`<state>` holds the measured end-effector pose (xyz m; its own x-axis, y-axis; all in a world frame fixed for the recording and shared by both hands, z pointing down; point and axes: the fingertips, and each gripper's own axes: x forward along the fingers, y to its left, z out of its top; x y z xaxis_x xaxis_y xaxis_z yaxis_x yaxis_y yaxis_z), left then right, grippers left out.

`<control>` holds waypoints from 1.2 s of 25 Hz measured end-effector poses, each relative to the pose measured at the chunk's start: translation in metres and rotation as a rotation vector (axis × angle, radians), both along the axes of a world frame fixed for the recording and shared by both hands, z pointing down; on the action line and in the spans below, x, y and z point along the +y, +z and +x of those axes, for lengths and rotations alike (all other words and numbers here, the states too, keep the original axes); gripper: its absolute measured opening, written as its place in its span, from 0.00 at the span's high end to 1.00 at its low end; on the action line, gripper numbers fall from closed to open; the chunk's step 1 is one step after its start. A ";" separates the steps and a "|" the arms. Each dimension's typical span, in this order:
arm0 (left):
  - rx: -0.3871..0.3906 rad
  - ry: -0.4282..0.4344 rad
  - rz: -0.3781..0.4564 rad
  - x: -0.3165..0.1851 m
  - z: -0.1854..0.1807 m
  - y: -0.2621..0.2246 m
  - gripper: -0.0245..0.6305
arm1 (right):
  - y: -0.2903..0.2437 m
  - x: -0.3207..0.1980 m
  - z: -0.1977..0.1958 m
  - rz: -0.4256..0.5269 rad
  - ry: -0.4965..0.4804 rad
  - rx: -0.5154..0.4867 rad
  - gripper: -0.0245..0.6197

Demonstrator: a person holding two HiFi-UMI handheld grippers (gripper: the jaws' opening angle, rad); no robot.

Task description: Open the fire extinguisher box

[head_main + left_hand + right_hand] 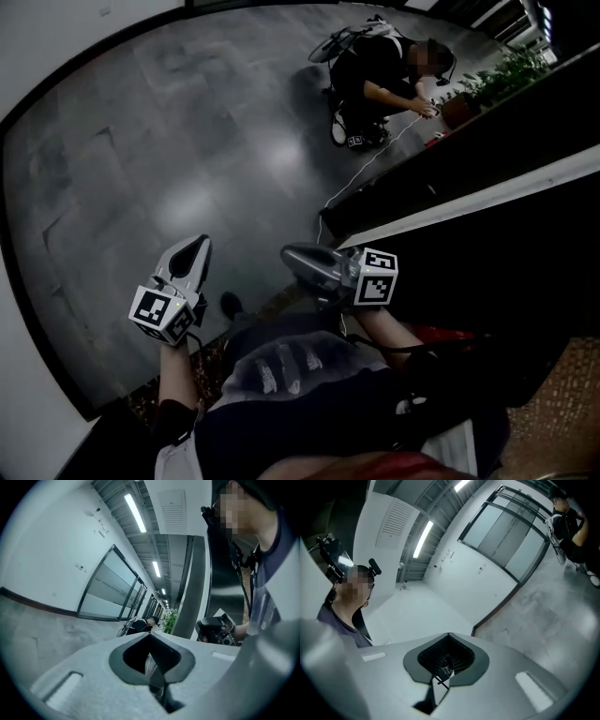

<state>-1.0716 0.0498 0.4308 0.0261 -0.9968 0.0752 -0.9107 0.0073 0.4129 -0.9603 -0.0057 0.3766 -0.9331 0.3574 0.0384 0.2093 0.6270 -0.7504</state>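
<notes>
Grey plastic fingers lie pressed together on both tools, with nothing between them. The left gripper [150,637] points level down a corridor and the right gripper [448,635] points level toward a white wall [454,583]. In the head view we hold the pair side by side near 6 o'clock, over the floor [159,141].

We cannot pick out the fire extinguisher box in any view. A red edge [448,335] at 4 o'clock, behind our right arm, may belong to it, but we cannot tell.

The risk, as we judge it, is arriving at the box with both tools shut, so that they knock the door or slip off its catch instead of taking hold. The dim light makes that likelier.

A dark ledge [487,141] with a pale stripe fills 3 o'clock. At 1 o'clock a crouching person [375,80] works beside potted plants [497,80]. A white cable [361,173] trails from there toward us and could snag a foot.
</notes>
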 end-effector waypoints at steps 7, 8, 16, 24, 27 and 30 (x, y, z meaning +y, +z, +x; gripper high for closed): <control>-0.039 0.083 0.056 -0.026 -0.017 -0.016 0.96 | 0.001 -0.009 -0.017 0.015 0.060 0.044 0.96; -0.036 0.085 0.058 -0.028 -0.016 -0.016 0.96 | 0.001 -0.009 -0.020 0.020 0.054 0.040 0.96; -0.049 0.053 -0.023 -0.031 -0.024 0.004 0.96 | 0.023 -0.025 -0.044 -0.012 0.026 0.026 0.96; -0.033 0.024 -0.053 -0.103 -0.062 0.022 0.96 | 0.062 -0.123 -0.086 -0.048 0.089 0.063 0.96; -0.076 0.075 -0.099 -0.169 -0.063 -0.008 0.96 | 0.049 -0.192 -0.094 -0.157 0.126 0.056 0.96; -0.085 0.088 -0.177 -0.226 -0.092 -0.043 0.96 | 0.029 -0.249 -0.130 -0.271 0.122 0.051 0.96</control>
<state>-1.1639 -0.1760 0.3882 0.0987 -0.9619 0.2550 -0.9426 -0.0083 0.3337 -1.0902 -0.2552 0.4053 -0.9692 0.2462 0.0052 0.1019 0.4202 -0.9017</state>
